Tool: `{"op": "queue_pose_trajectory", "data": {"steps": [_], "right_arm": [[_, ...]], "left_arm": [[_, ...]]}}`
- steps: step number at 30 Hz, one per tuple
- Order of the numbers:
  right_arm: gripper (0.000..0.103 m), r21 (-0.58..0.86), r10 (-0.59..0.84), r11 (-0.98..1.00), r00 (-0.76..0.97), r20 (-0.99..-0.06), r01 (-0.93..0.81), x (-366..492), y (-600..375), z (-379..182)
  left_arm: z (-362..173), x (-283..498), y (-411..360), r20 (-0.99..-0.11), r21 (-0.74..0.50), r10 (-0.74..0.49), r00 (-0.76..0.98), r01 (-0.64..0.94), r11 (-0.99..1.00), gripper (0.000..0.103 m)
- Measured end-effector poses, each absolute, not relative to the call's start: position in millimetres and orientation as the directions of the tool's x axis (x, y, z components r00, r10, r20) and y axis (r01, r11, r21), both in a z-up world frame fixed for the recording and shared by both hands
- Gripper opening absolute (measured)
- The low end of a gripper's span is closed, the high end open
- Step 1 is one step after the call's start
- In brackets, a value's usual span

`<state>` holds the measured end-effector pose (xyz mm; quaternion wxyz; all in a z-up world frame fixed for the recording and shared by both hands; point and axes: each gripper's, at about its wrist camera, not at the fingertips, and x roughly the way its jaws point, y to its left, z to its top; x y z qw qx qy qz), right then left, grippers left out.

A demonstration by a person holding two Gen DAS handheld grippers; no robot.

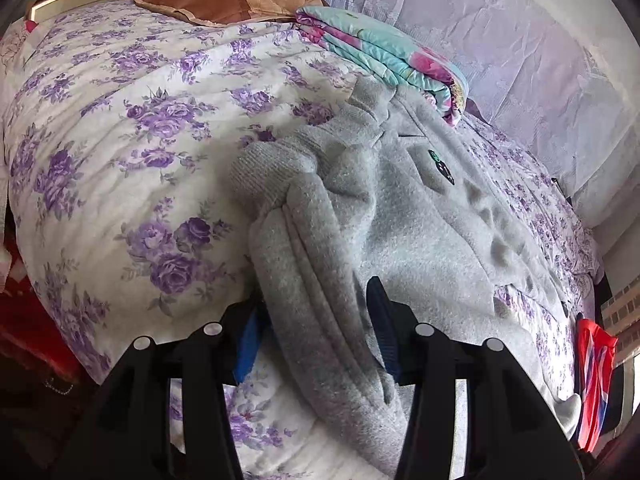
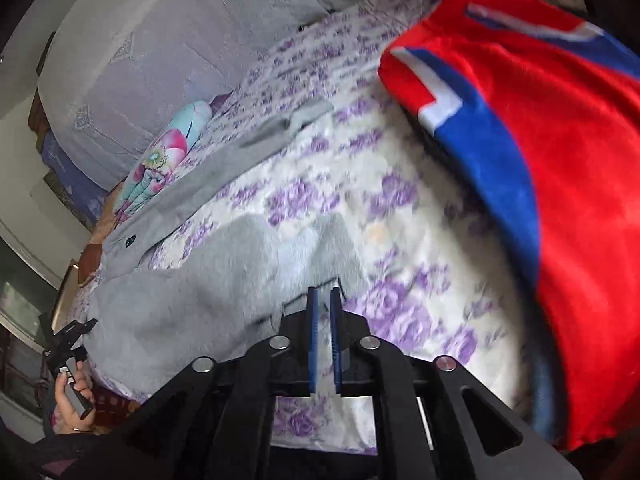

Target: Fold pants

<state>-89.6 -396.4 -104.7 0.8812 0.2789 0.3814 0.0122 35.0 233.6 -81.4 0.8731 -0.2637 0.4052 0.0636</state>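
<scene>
Now the gray pants (image 1: 400, 208) lie on the flowery bed (image 1: 100, 128), and the left gripper (image 1: 316, 320) stands wide around a folded edge to grab it, while the right gripper (image 2: 325, 300) is nearly closed, holding nothing.

Black gripper (image 2: 325, 300) frames, blue ribbed pads (image 2: 313, 332), silver round screws (image 2: 279, 343).

Right wrist view: the red plush blanket with blue and white stripes (image 2: 560, 160) is motion-blurred and cut off by the right edge. Left wrist view: the grey fleece pants (image 1: 400, 232) hide part of the purple-flowered white quilt (image 1: 120, 140) (lower hem out of frame), and the small dark badge (image 1: 442, 166) is too small to read.
</scene>
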Motion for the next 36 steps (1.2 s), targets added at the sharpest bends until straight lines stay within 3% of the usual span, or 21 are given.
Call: {"op": "queue_pose_trajectory", "data": {"steps": [1, 2, 4, 5, 6, 7, 10, 11, 13, 15, 17, 19, 21, 23, 25, 28, 32, 33, 34, 36], "right_arm": [[0.053, 0.554, 0.284, 0.815, 0.715, -0.639, 0.172, -88.9, -395.8, -114.1], [0.067, 0.588, 0.312, 0.794, 0.729, -0.609, 0.151, -87.1, -394.1, -120.7], [0.069, 0.607, 0.302, 0.783, 0.770, -0.562, 0.136, -77.6, -390.9, -124.7], [0.066, 0.617, 0.310, 0.779, 0.786, -0.535, 0.114, -71.0, -389.7, -123.6], [0.035, 0.613, 0.306, 0.783, 0.791, -0.529, 0.107, -59.3, -388.5, -123.2], [0.014, 0.617, 0.321, 0.780, 0.781, -0.536, 0.103, -45.5, -388.2, -122.8], [0.013, 0.590, 0.313, 0.806, 0.812, -0.492, 0.046, -17.1, -386.8, -82.7], [0.013, 0.562, 0.305, 0.827, 0.845, -0.440, -0.005, -16.5, -384.1, -53.6], [0.012, 0.456, 0.270, 0.884, 0.908, -0.321, -0.102, -32.2, -373.6, 8.3], [0.013, 0.362, 0.171, 0.931, 0.929, -0.328, -0.044, -46.6, -373.1, 34.8], [0.014, 0.366, 0.107, 0.923, 0.839, -0.534, 0.115, -36.9, -391.2, 7.4], [0.013, 0.252, 0.018, 0.933, 0.664, -0.748, 0.258, -24.8, -403.0, -47.7], [0.013, 0.219, 0.003, 0.925, 0.571, -0.821, 0.310, -26.4, -413.5, -91.5], [0.021, 0.278, 0.019, 0.904, 0.621, -0.784, 0.324, -43.0, -423.0, -100.5], [0.035, 0.285, -0.015, 0.900, 0.677, -0.736, 0.329, -59.4, -423.5, -91.0], [0.038, 0.347, 0.033, 0.886, 0.703, -0.710, 0.308, -69.7, -421.8, -93.9], [0.038, 0.371, 0.075, 0.887, 0.708, -0.702, 0.274, -60.3, -414.7, -110.9], [0.033, 0.362, 0.068, 0.895, 0.723, -0.688, 0.260, -55.8, -411.7, -113.6], [0.015, 0.349, 0.055, 0.900, 0.723, -0.689, 0.263, -51.3, -409.9, -117.0], [0.007, 0.376, 0.063, 0.889, 0.742, -0.667, 0.263, -54.3, -409.0, -110.3]], "left_arm": [[-82.2, 36.8, 235.6, -0.743, -0.409, -0.102, 0.661, -0.327, 0.852, 0.052], [-84.3, 40.8, 236.9, -0.747, -0.410, -0.107, 0.656, -0.328, 0.851, 0.054], [-86.8, 51.9, 232.9, -0.748, -0.408, -0.118, 0.653, -0.312, 0.858, 0.068], [-86.7, 56.5, 229.1, -0.751, -0.394, -0.108, 0.652, -0.311, 0.865, 0.069], [-86.2, 62.2, 223.6, -0.751, -0.381, -0.098, 0.653, -0.307, 0.872, 0.069], [-85.1, 67.8, 218.8, -0.746, -0.380, -0.101, 0.658, -0.297, 0.876, 0.063], [-78.6, 84.5, 221.3, -0.731, -0.421, -0.109, 0.673, -0.320, 0.849, 0.020], [-72.7, 87.7, 226.3, -0.714, -0.464, -0.136, 0.686, -0.319, 0.826, 0.019], [-51.1, 83.9, 228.4, -0.675, -0.487, -0.117, 0.729, -0.320, 0.813, 0.019], [-36.2, 73.8, 222.7, -0.656, -0.455, -0.074, 0.751, -0.315, 0.833, 0.021], [-41.8, 60.7, 214.6, -0.670, -0.426, -0.064, 0.739, -0.313, 0.848, 0.025], [-58.0, 48.0, 206.8, -0.708, -0.364, -0.023, 0.706, -0.336, 0.869, 0.025], [-80.4, 44.8, 202.1, -0.753, -0.301, -0.006, 0.658, -0.336, 0.892, 0.030], [-88.6, 39.9, 205.4, -0.752, -0.305, -0.019, 0.658, -0.323, 0.896, 0.032], [-83.5, 37.0, 209.2, -0.745, -0.314, -0.022, 0.667, -0.321, 0.894, 0.041], [-77.2, 30.6, 216.6, -0.731, -0.328, -0.014, 0.682, -0.334, 0.884, 0.051], [-83.1, 31.2, 214.1, -0.737, -0.316, -0.008, 0.676, -0.334, 0.888, 0.053], [-83.9, 32.8, 211.7, -0.738, -0.308, -0.003, 0.675, -0.333, 0.891, 0.054], [-84.3, 34.9, 208.5, -0.737, -0.300, 0.001, 0.675, -0.329, 0.895, 0.054], [-85.0, 37.3, 208.1, -0.736, -0.295, 0.014, 0.677, -0.339, 0.893, 0.054]]}}
